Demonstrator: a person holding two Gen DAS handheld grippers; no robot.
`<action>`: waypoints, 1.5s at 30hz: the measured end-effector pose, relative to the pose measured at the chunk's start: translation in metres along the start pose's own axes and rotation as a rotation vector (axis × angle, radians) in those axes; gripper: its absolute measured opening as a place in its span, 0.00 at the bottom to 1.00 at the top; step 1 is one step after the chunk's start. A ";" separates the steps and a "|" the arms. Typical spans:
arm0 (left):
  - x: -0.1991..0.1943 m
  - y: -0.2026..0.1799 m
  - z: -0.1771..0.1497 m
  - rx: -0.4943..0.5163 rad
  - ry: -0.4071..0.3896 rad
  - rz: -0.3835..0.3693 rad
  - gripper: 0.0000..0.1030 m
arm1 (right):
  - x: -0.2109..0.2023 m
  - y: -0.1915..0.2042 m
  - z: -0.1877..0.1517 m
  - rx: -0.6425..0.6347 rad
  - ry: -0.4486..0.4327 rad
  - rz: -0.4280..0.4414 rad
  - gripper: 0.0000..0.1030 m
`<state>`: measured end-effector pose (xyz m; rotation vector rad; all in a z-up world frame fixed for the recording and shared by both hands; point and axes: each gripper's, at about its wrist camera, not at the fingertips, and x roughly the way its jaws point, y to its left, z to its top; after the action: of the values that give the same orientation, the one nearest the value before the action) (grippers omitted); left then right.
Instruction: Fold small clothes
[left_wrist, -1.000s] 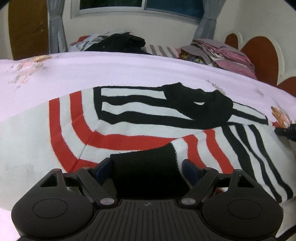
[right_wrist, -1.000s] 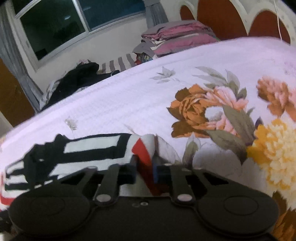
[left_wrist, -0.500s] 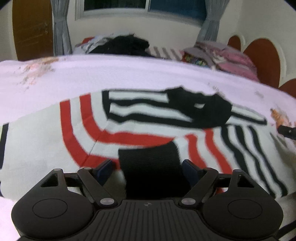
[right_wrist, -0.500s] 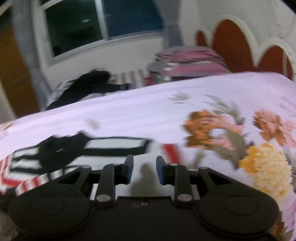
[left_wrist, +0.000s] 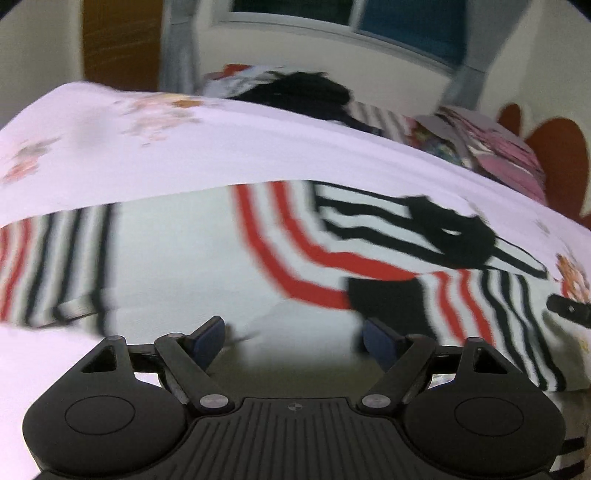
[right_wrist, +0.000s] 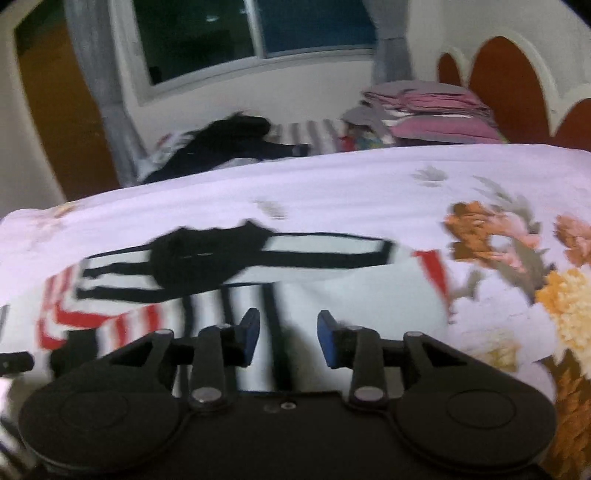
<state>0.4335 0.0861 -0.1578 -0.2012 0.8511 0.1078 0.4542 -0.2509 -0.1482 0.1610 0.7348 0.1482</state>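
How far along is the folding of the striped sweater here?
Done: both sleeves of the striped sweater lie folded across its body. In hand: nothing; the left hand-held gripper is open, and the right hand-held gripper has just been opening, both empty. Left: folding the body.

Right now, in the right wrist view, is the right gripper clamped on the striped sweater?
No: the right gripper stands open above the striped sweater.

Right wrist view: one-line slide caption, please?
Right tool open and empty above the striped sweater on the floral bedspread, its jaws having just been opening.
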 end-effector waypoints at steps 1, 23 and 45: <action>-0.006 0.011 -0.001 -0.013 -0.004 0.016 0.79 | -0.003 0.010 -0.003 -0.007 0.003 0.026 0.40; -0.013 0.252 -0.020 -0.396 0.016 0.212 0.90 | 0.009 0.159 -0.031 -0.081 0.051 0.123 0.51; 0.026 0.306 0.003 -0.620 -0.174 0.155 0.06 | 0.030 0.168 -0.032 -0.052 0.068 0.051 0.50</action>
<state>0.3989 0.3861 -0.2161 -0.6970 0.6384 0.5297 0.4413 -0.0782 -0.1581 0.1260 0.7945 0.2223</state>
